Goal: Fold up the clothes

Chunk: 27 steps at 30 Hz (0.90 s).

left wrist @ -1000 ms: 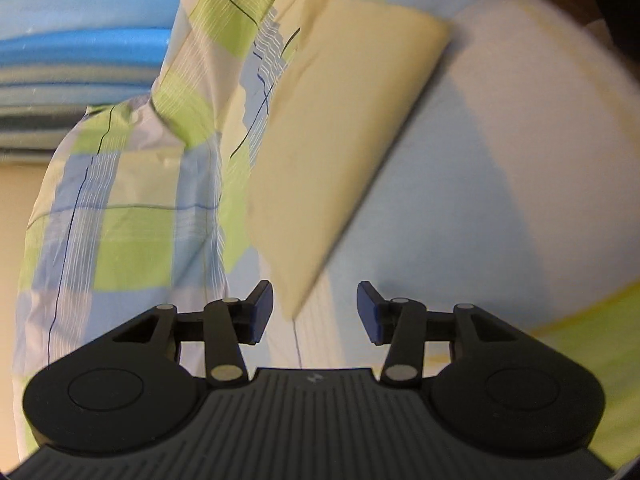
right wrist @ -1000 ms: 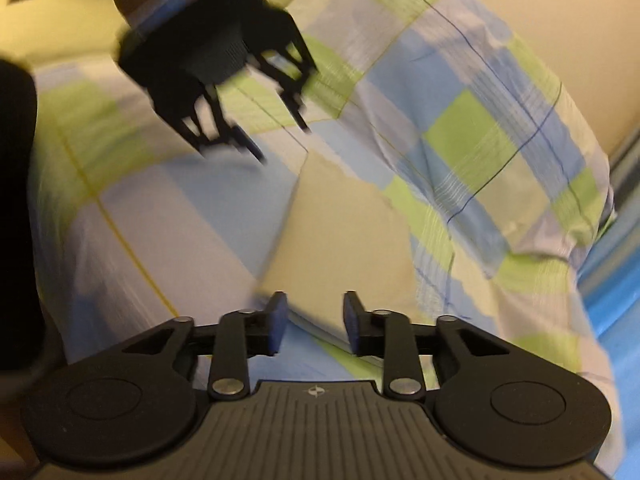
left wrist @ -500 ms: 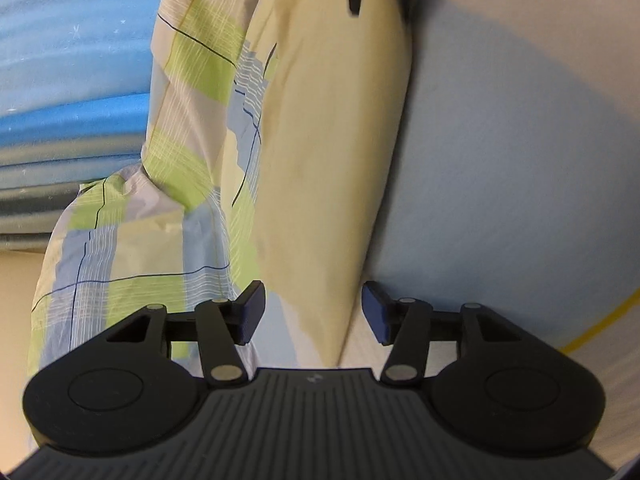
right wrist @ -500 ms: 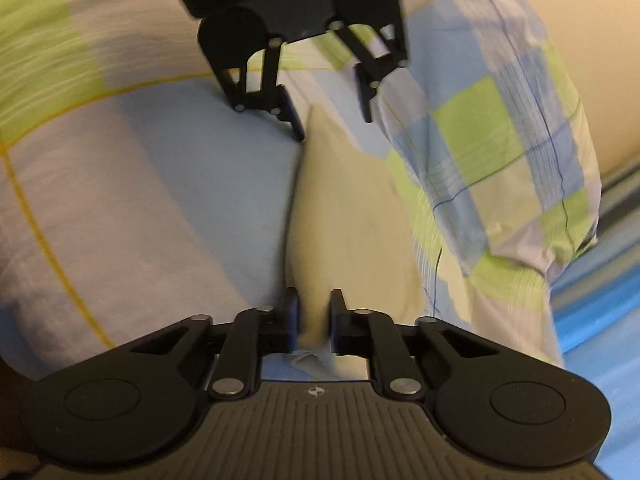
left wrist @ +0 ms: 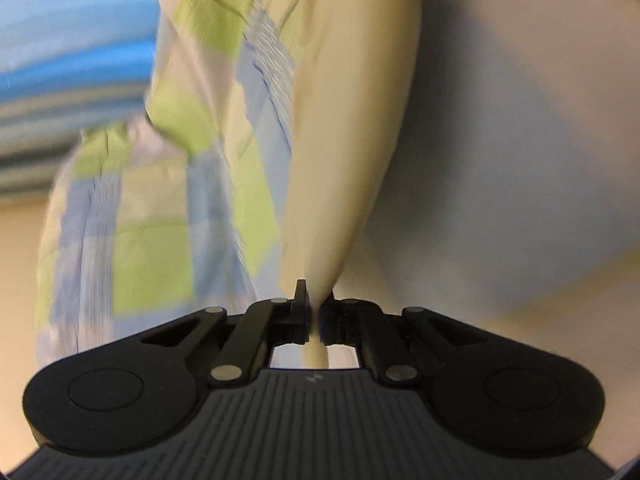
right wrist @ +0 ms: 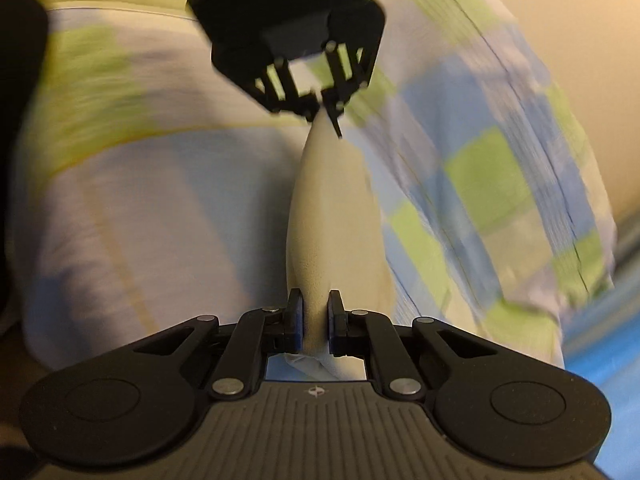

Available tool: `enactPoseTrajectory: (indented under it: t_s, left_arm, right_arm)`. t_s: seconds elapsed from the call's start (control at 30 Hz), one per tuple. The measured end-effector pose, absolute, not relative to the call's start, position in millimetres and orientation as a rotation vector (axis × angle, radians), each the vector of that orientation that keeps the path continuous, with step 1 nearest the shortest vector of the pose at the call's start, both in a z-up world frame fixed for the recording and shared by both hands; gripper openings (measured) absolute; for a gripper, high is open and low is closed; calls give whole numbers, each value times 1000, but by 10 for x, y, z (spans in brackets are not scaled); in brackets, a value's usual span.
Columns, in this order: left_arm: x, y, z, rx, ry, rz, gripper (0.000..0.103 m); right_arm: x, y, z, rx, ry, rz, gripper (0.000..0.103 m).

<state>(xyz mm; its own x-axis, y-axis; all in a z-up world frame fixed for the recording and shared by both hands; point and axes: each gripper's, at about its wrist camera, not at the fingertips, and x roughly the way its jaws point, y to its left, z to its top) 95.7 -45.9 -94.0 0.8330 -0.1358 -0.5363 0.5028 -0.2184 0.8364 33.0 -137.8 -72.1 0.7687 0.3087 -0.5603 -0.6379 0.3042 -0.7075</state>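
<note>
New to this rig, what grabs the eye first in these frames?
A cream cloth stretched taut between the two grippers, running straight up the middle of both views. The right gripper pinches its near end, the left gripper the far end, jaws shut. Beneath lies a blue, green and white checked bedsheet.

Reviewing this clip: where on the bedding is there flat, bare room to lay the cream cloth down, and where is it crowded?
The freest patch is the smooth pale blue sheet, bordered by the stretched cream cloth and the yellow stripe. Beyond the cloth's other edge it is crowded: the rumpled green-and-blue checked bedding bunches up there. Left gripper and right gripper each pinch one end of the cloth.
</note>
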Motion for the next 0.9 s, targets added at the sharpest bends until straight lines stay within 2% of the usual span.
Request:
enactPoseTrajectory:
  t_s: [0.17,0.43,0.5,0.77,0.9]
  left_arm:
    - [260,-359,-885,1635,565,-633,3]
    - [-112,-411,-724,1428,654,-705,7]
    - [-152,-329,-620,1361,674,-702,9]
    - [85,154,-158,978,718,-580,27]
    - [456,312,-37,628,714,-471,38]
  right_arm:
    - [188,-1394,-888,-1173,392,703,9]
    - [164,-1581,-811,-1161,483,617,11]
    - [125,-1613,-790,-1169,514,590,15]
    - [196,-1882,-525,-999,578,447,17]
    - [474,-1991,-252,-747,599,416,28]
